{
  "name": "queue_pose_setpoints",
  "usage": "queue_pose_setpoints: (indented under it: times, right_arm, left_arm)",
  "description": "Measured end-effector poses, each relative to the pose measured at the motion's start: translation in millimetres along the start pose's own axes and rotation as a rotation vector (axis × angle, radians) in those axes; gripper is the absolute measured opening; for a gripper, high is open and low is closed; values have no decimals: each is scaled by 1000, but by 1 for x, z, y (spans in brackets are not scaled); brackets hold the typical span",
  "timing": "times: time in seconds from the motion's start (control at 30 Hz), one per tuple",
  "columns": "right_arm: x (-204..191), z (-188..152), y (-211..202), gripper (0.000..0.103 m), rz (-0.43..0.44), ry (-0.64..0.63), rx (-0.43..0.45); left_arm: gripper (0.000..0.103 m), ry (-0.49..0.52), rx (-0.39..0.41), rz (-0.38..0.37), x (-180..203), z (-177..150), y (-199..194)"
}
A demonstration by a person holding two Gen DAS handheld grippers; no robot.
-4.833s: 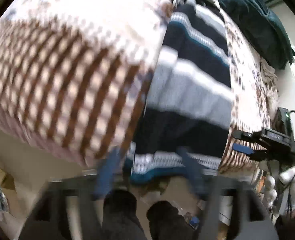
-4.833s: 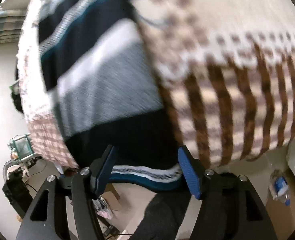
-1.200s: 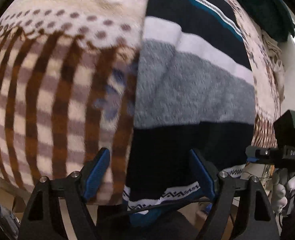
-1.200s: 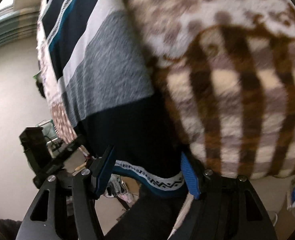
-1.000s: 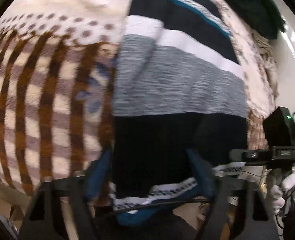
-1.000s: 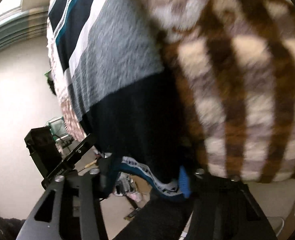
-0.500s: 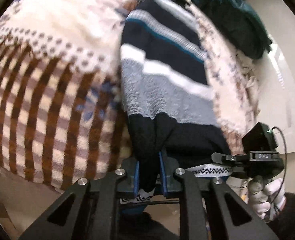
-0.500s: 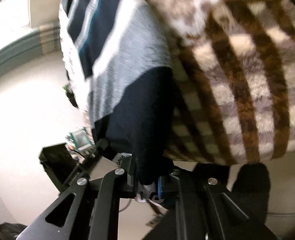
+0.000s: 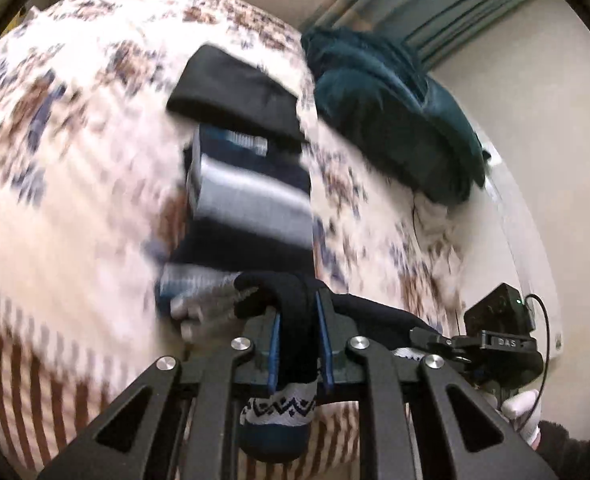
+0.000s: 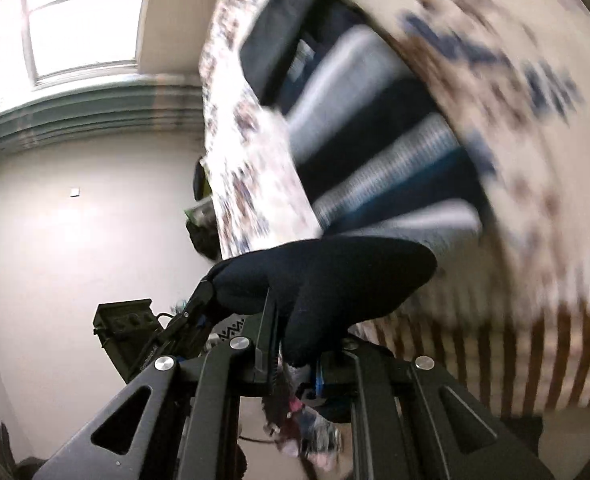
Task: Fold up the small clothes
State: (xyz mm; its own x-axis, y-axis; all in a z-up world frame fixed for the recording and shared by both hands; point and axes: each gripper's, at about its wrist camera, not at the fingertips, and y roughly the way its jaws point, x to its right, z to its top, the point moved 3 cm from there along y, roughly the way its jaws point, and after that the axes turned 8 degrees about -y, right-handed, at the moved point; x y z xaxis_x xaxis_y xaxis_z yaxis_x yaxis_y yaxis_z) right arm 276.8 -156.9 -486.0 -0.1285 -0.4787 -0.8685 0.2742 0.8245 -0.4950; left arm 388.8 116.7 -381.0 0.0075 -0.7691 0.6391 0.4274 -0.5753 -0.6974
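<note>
— Fleece blanket [image 9: 75,184] covers the whole bed, cream with brown and blue motifs, and brown stripes near the front edge. What do you see on it?

— The striped sweater [image 9: 251,204], in fuzzy knit with navy, grey and white bands. Half a second ago it lay flat along the blanket with its hem hanging over the front edge. Now I have lifted the hem up and carried it toward the far end, so the lower part doubles over the rest. Both views are blurred from this motion.

— And the tools?

— My left gripper [image 9: 298,344] is clenched on the hem; the dark fabric is pinched between the blue pads [image 9: 274,354], and the white zigzag border hangs below them. My right gripper [image 10: 295,360] also grips the hem, and a dark rounded bulge of cloth stands up over its fingers. One second ago both were spread wide around this hem.

— Anything else on the bed?

— A flat black folded garment [image 9: 235,92] lies over the far end of the sweater, and a dark teal plush cover [image 9: 395,120] is heaped at the far right corner.
</note>
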Motion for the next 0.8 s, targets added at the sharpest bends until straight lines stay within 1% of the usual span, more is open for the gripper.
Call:
queue_pose_setpoints:
  times: [0.03, 0.07, 0.1, 0.23, 0.27, 0.3, 0.33, 0.37, 0.4, 0.43, 0.47, 0.5, 0.53, 0.57, 0.6, 0.63, 0.67, 0.7, 0.73, 0.77, 0.8]
  right_arm:
    - [-7, 23, 1, 14, 4, -8, 12]
    - [-10, 37, -1, 14, -1, -14, 22]
    - [-15, 64, 7, 14, -11, -20, 35]
    - [-15, 142, 31, 14, -27, -9, 70]
    - [-13, 163, 36, 14, -36, -4, 76]
    - [-8, 184, 45, 14, -60, 0, 82]
    - [-3, 198, 51, 14, -77, 4, 85]
    - [6, 217, 63, 14, -105, 21, 83]
    - [14, 229, 72, 14, -132, 32, 72]
    - [23, 237, 81, 15, -152, 47, 52]
    - [36, 246, 92, 17, -165, 74, 26]
    - [44, 251, 99, 20, -182, 96, -4]
    - [52, 256, 105, 30, -187, 117, -33]
    - [58, 260, 105, 51, -181, 129, -33]
    - [58, 263, 101, 65, -178, 126, -14]
    - [58, 266, 95, 85, -158, 123, 6]
    - [56, 266, 84, 88, -116, 120, 35]
    - [55, 265, 74, 88, -112, 112, 58]
    - [53, 263, 65, 88, -125, 93, 75]
    - [48, 259, 52, 88, -165, 42, 89]
    - [46, 250, 45, 88, -201, 2, 82]
  left_arm:
    - [13, -1, 7, -4, 1, 19, 10]
    - [13, -6, 11, -6, 2, 34, 17]
    - [13, -11, 10, -8, 0, 52, 28]
    - [13, -25, 10, -3, -14, 116, 72]
    - [14, -18, -5, 6, -18, 129, 88]
    - [14, -12, -37, 25, -26, 141, 107]
    - [16, -33, -65, 45, -37, 151, 126]
    - [17, -59, -95, 48, -47, 158, 142]
    - [19, -89, -141, 57, -60, 163, 161]
    - [28, -115, -176, 73, -71, 168, 175]
    - [47, -139, -201, 65, -81, 170, 184]
    - [60, -159, -209, 42, -86, 172, 186]
    - [78, -185, -213, 23, -92, 175, 186]
    - [82, -211, -216, 3, -96, 177, 184]
    - [82, -241, -215, -29, -100, 178, 179]
    - [82, -268, -206, -46, -104, 178, 172]
    - [82, -288, -198, -62, -107, 177, 163]
    - [82, -294, -191, -72, -108, 176, 156]
    - [82, -288, -171, -66, -109, 171, 144]
    - [82, -266, -160, -65, -109, 164, 133]
    - [82, -241, -162, -65, -108, 157, 126]
